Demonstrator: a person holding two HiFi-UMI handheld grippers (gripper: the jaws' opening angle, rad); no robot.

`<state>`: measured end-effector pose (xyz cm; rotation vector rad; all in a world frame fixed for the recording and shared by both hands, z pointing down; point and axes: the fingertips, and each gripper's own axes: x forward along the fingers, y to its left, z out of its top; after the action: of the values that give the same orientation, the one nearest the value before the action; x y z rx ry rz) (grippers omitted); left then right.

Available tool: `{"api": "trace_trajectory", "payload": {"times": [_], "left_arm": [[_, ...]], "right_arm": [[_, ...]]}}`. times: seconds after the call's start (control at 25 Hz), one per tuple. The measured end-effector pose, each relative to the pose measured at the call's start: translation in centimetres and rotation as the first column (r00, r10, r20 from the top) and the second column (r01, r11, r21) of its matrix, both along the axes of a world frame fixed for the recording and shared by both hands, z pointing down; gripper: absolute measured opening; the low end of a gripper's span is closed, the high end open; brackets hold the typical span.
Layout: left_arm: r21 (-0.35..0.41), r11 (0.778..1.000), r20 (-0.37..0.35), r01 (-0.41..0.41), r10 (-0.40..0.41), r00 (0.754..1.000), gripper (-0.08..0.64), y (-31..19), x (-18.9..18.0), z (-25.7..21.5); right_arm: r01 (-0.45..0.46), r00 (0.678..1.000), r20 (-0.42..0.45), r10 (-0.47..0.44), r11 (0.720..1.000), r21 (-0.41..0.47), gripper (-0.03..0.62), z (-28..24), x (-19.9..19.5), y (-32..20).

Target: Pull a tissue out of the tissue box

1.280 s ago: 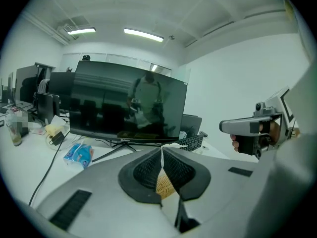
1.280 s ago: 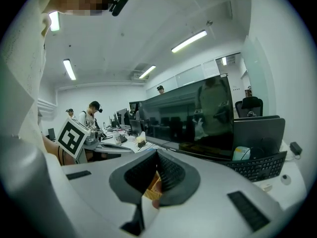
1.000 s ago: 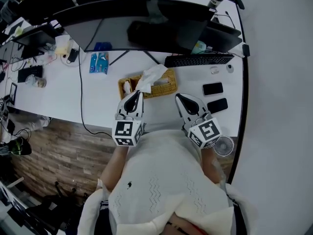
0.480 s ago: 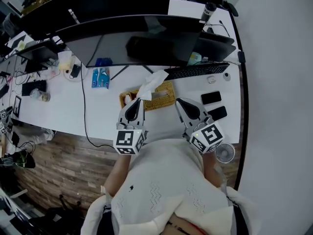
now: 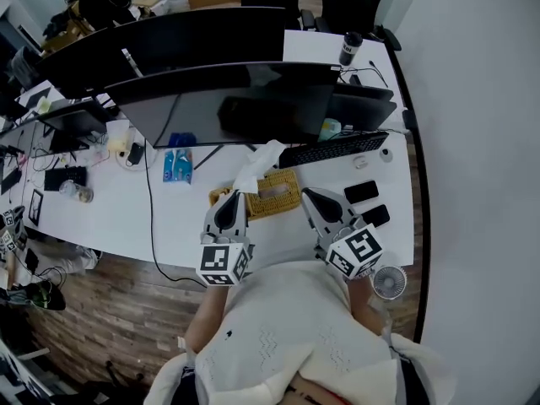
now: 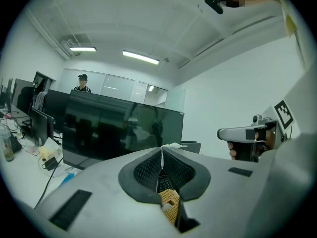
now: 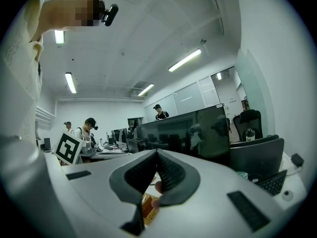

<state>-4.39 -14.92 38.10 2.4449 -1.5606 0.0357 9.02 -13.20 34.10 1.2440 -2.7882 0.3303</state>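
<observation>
The woven yellow tissue box (image 5: 283, 195) stands on the white desk (image 5: 118, 213) in front of me. A white tissue (image 5: 256, 164) rises from its left end to the tip of my left gripper (image 5: 235, 194). That gripper (image 6: 162, 149) is shut on the tissue; a thin white strip shows between its pads. Whether the tissue is free of the box I cannot tell. My right gripper (image 5: 309, 193) hangs to the box's right, shut with nothing in it (image 7: 155, 152). Wicker of the tissue box (image 6: 170, 202) shows below both jaw pairs, as the tissue box (image 7: 147, 207) in the right gripper view.
Dark monitors (image 5: 228, 99) line the back of the desk, with a keyboard (image 5: 333, 148) behind the box. Two phones (image 5: 363, 192) lie at the right, a small fan (image 5: 388, 283) near the front edge. A blue packet (image 5: 179, 165) and a black cable (image 5: 150, 201) lie to the left.
Both grippers have risen away from the desk, which now looks smaller and farther. The tissue has come up with the left gripper. The right gripper stays shut and empty.
</observation>
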Motion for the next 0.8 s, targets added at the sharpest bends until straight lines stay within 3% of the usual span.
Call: {"api": "trace_trajectory", "payload": {"times": [0.32, 0.56, 0.8], "left_arm": [[0.027, 1.000, -0.012, 0.004, -0.004, 1.000, 0.017, 0.0, 0.2, -1.0], [0.038, 0.999, -0.021, 0.000, 0.001, 1.000, 0.017, 0.0, 0.5, -1.1], [0.044, 0.999, -0.025, -0.004, 0.005, 1.000, 0.017, 0.2, 0.7, -1.6]], "right_arm": [[-0.009, 1.000, -0.026, 0.010, 1.000, 0.025, 0.000, -0.5, 0.5, -0.2], [-0.014, 1.000, 0.022, 0.014, 1.000, 0.017, 0.000, -0.8, 0.7, -0.3], [-0.010, 1.000, 0.006, 0.010, 1.000, 0.026, 0.000, -1.3, 0.6, -0.1]]}}
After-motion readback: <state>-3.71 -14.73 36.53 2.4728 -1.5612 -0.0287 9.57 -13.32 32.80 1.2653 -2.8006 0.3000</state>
